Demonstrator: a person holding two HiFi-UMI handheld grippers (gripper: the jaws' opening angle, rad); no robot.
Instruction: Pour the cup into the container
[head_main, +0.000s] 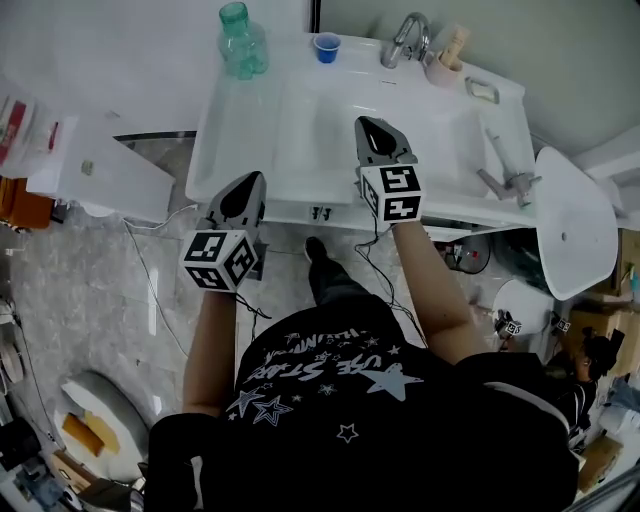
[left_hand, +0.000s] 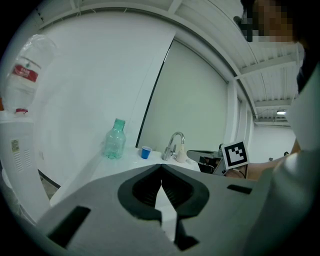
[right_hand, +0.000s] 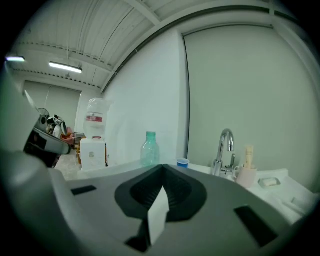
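Blue cup (head_main: 327, 47) sits upright on the back ledge of the white sink (head_main: 300, 150), between the green plastic bottle (head_main: 241, 40) on its left and the tap (head_main: 408, 40) on its right, touching neither. Closer in, the right gripper (head_main: 375, 138) hovers over the basin, fingers (right_hand: 177, 192) pressed together on nothing. The left gripper (head_main: 248, 192) hangs at the sink's front edge, its fingers (left_hand: 142, 189) closed and empty too, both well short of the cup.

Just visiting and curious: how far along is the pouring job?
Nothing looks done: the blue cup stands untouched near the green bottle, behind the sink. Nothing in hand: the left hand-held gripper and right hand-held gripper are shut, empty. Left: grasping the cup, pouring.
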